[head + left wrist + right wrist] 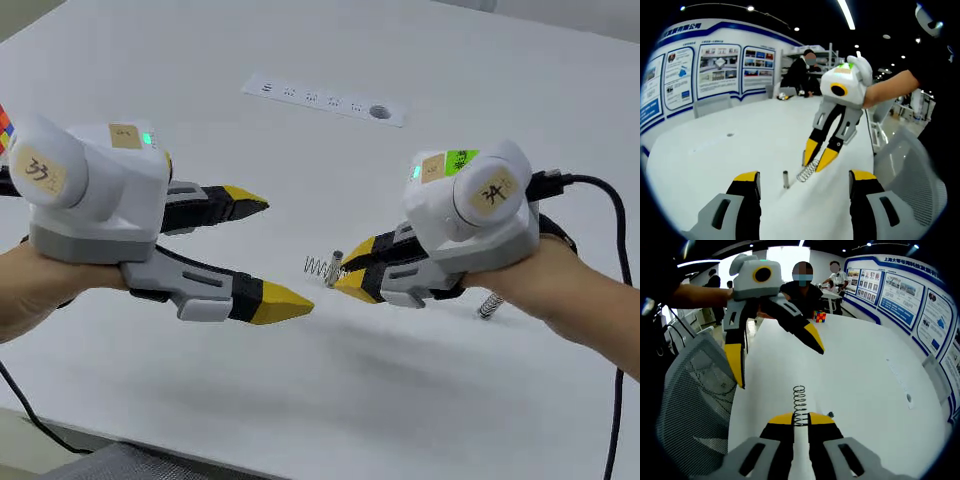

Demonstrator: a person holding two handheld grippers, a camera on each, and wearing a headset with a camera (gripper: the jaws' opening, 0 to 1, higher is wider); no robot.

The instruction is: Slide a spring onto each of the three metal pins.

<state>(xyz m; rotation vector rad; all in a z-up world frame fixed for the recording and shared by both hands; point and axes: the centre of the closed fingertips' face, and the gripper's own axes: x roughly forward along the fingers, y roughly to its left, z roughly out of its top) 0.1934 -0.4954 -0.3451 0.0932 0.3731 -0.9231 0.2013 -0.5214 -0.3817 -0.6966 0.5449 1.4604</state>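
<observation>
Left gripper (287, 257): my jaws spread wide, nothing between them, over the table (200, 400). Spring (318, 267): gripped at one end by my right gripper (345, 276), whose jaws are pressed onto it, the free end pointing left. Pin (336, 268): upright, just beside the spring. Second spring (489, 305): on the table, right of that gripper.

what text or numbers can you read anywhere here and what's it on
"33": tan sticker on the left hand-held gripper.
"34", probably: tan label on the right hand-held gripper.
Too blurred to read: green sticker, wall posters, socket strip markings.
</observation>
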